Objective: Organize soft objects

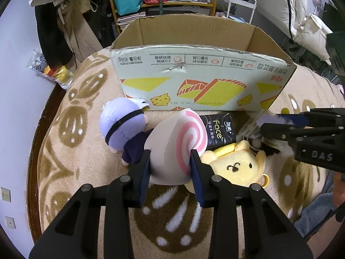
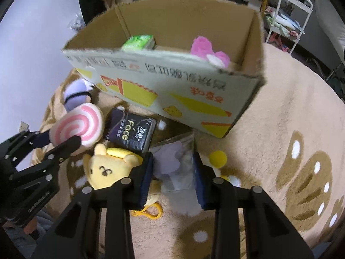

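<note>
**Both grippers clamped on soft items in front of the box**

The left gripper (image 1: 170, 161) is clenched on the swirl cushion (image 1: 172, 144), a white round plush with a pink spiral face, one pad on each flank. In the right wrist view the same cushion (image 2: 77, 125) sits at 9 o'clock, raised off the blanket (image 2: 280, 116) between the left gripper's fingers (image 2: 69, 144).

The right gripper (image 2: 172, 172) is closed on a clear bag (image 2: 174, 161) holding something pale purple and grey; its pads press both sides of the bag. What is inside is too blurred to name. From the left wrist view the bag (image 1: 252, 125) shows at 3 o'clock, blurred, at the right gripper's tips.

On the blanket, just below the cushion, lies a yellow plush (image 1: 235, 166) with a keyring, touching a black tissue pack (image 1: 217, 129) at its 12 o'clock. A purple doll (image 1: 123, 129) lies at 9 o'clock from the cushion, beside the box's front wall.

The box (image 2: 163, 82) stands open at 12 o'clock. Inside it are a green pack (image 2: 138, 42) towards the left and a pink plush (image 2: 207, 51) towards the right corner. A yellow pompom (image 2: 217, 158) rests on the blanket just right of the bag.
</note>
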Action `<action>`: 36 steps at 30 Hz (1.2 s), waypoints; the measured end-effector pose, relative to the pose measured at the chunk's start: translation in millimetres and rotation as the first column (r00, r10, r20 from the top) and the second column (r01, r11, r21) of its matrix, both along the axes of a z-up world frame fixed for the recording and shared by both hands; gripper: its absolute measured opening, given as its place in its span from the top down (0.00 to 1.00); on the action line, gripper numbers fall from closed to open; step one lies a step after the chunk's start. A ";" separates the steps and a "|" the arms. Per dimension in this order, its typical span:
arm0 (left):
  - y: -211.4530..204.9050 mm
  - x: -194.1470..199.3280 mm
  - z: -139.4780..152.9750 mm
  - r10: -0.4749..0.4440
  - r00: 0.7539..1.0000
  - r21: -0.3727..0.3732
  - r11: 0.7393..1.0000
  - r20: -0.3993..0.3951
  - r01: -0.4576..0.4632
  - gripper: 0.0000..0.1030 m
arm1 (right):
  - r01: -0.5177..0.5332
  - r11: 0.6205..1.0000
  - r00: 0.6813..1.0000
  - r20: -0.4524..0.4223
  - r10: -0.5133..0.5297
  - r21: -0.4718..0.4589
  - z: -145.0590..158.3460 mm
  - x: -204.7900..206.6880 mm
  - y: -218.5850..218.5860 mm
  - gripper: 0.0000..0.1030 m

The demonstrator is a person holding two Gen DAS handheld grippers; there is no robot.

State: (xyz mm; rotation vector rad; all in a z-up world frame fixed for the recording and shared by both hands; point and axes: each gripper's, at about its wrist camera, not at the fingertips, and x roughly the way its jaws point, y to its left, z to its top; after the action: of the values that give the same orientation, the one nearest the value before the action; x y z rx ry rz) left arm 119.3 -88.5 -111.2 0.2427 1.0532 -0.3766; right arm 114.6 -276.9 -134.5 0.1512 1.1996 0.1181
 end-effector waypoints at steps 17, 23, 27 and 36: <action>-2.5 -6.0 10.2 -0.013 1.000 -0.015 1.000 0.024 0.013 0.67 | 0.035 0.994 0.995 0.091 -0.045 0.108 15.6 -13.7 -0.9 0.64; -3.1 -5.3 7.7 -0.009 1.000 -0.008 1.000 0.012 0.009 0.67 | 0.043 0.984 0.998 0.044 -0.051 0.175 -0.9 -8.9 0.5 0.64; -2.5 -4.0 5.5 -0.008 1.000 0.001 1.000 0.011 0.008 0.67 | 0.016 0.988 1.000 -0.006 -0.015 0.155 -18.1 -3.7 11.1 0.61; 2.3 -0.3 3.1 0.014 1.000 0.001 1.000 0.003 -0.014 0.67 | -0.033 0.997 0.999 0.010 0.033 0.065 -20.0 0.7 29.3 0.50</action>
State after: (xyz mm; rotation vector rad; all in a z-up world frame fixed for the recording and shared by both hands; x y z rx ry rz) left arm 119.0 -86.2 -108.1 0.2368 1.0521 -0.3633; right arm 115.4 -247.6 -154.5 0.1876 1.1898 0.1868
